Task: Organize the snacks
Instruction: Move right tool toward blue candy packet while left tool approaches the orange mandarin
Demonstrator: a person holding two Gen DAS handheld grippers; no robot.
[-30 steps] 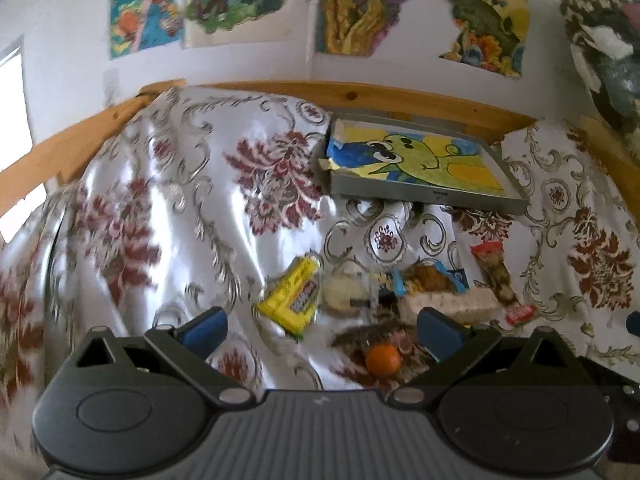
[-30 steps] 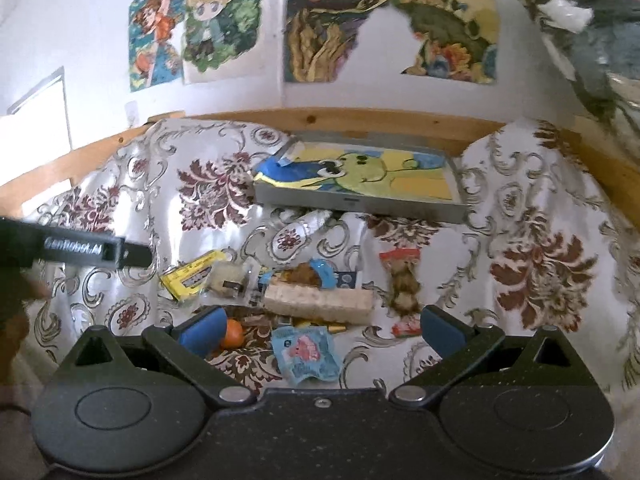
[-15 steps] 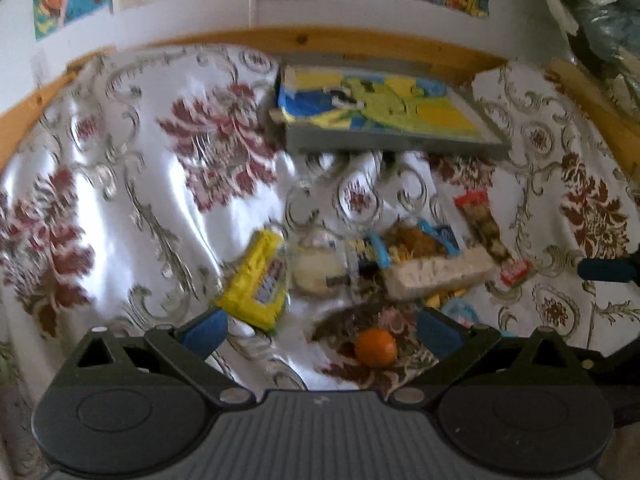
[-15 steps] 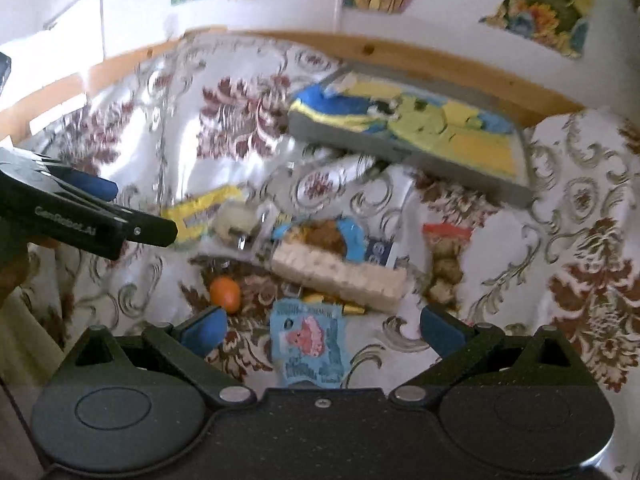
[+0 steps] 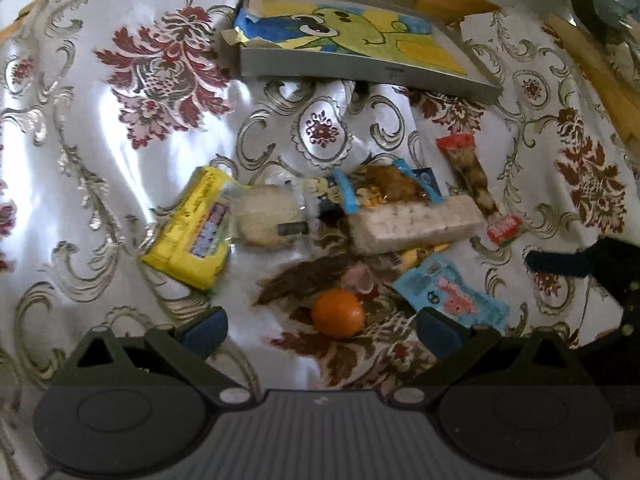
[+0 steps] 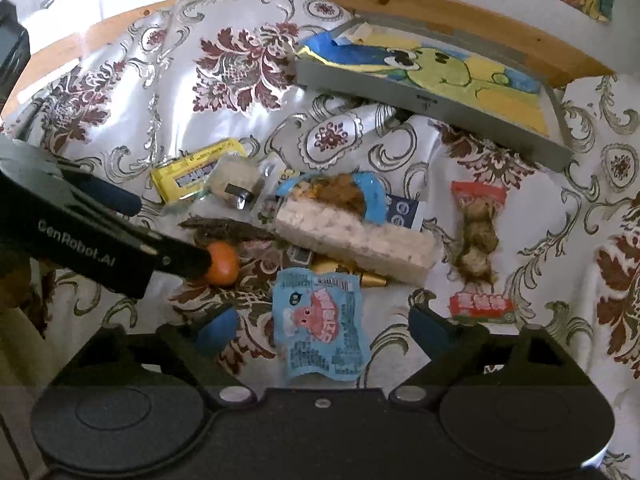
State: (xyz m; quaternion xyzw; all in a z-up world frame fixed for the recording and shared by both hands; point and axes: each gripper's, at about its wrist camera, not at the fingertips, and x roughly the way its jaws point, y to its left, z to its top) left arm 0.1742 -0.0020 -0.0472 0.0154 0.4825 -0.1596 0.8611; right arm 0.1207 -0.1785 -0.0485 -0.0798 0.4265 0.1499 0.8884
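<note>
Caught at the opening step: reaching in for a first pick, with nothing carried. Held the left gripper [image 5: 322, 330] spread wide and empty, low over the tablecloth [image 5: 120, 160], with the orange [image 5: 338, 318] lying between its pads at 6 o'clock of the left wrist view; could not tell whether either pad touched it. Held the right gripper [image 6: 324, 331] likewise wide apart and empty, above the blue packet [image 6: 320, 320] at 6 o'clock of its own view.

Found the other snacks heaped mid-cloth: yellow packet [image 5: 192, 232] at 9 o'clock of the heap, round pale cake [image 5: 264, 220] just beside it, long pale rice bar [image 5: 412, 224] toward 3 o'clock, red-ended nut packet [image 5: 470, 172] further out at 2 o'clock. Saw the grey tray [image 5: 360, 70], lined with a painted sheet, at 12 o'clock, apart from the heap and holding 0 snacks. Judged that tray the likely destination, without certainty, and the task barely begun.

Called next, most likely, for closing the left pads on either side of the orange, gently enough not to squash it, then lifting clear and carrying toward 12 o'clock. Expected trouble from round fruit on slick, rumpled cloth: easily nudged away before the squeeze. Needed also to keep the 2 grippers from crowding each other over 1 small heap.
</note>
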